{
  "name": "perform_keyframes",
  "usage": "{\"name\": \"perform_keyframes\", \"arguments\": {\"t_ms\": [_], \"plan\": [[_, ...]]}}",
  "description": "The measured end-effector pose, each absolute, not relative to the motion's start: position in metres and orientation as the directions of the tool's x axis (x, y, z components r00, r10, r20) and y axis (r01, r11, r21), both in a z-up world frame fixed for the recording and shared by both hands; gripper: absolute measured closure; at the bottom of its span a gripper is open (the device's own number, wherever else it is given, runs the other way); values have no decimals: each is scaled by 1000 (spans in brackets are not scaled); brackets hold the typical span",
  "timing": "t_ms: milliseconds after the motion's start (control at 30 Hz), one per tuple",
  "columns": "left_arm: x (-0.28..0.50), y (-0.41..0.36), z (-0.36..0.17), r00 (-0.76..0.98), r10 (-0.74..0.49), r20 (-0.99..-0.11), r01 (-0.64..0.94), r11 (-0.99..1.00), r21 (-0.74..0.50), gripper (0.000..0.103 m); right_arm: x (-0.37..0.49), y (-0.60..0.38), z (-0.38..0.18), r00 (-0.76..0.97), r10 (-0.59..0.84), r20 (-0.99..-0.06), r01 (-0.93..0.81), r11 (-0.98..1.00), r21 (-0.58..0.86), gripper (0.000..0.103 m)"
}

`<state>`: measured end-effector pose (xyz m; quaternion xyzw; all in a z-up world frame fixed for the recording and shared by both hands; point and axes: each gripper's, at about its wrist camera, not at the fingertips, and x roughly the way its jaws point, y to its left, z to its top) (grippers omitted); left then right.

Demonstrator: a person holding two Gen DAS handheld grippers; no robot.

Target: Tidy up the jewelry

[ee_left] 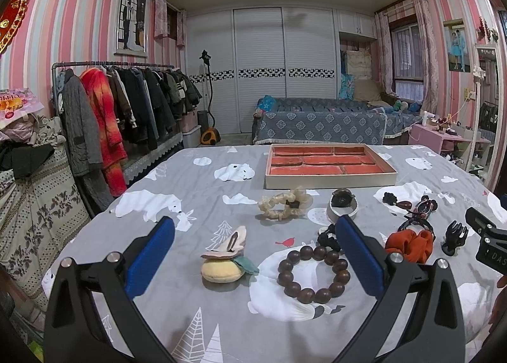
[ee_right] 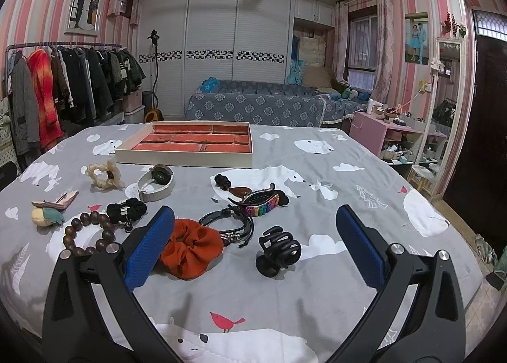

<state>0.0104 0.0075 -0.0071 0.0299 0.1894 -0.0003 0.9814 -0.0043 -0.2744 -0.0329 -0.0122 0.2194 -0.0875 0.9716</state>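
A cream tray with red compartments [ee_left: 329, 180] [ee_right: 183, 158] lies at the far side of the bed. Jewelry lies scattered in front of it: a brown bead bracelet [ee_left: 313, 274] [ee_right: 88, 233], a yellow plush clip [ee_left: 225, 264] [ee_right: 47, 215], a cream scrunchie [ee_left: 283, 204] [ee_right: 104, 176], a watch [ee_left: 342, 204] [ee_right: 157, 182], an orange scrunchie [ee_left: 410, 244] [ee_right: 191, 247], a black claw clip [ee_left: 454, 237] [ee_right: 279, 250]. My left gripper [ee_left: 255, 239] is open and empty above the bracelet and plush clip. My right gripper [ee_right: 255, 230] is open and empty above the claw clip.
A black scrunchie [ee_right: 126, 210], a leather bracelet [ee_right: 231, 223], a rainbow clip [ee_right: 263, 203] and a brown pendant clip [ee_right: 233, 187] lie mid-bed. The grey polar-bear sheet [ee_right: 348, 172] covers the bed. A clothes rack [ee_left: 126, 103] stands left, a pink shelf [ee_right: 380, 131] right.
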Motion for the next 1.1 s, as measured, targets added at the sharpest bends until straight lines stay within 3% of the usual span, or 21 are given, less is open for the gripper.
{"name": "perform_keyframes", "arguments": {"t_ms": [1100], "plan": [[20,20,-19,913,26,-407,0,998,63,4,-2,-277,-42,881,-176,-439,171,984,-52,4]]}}
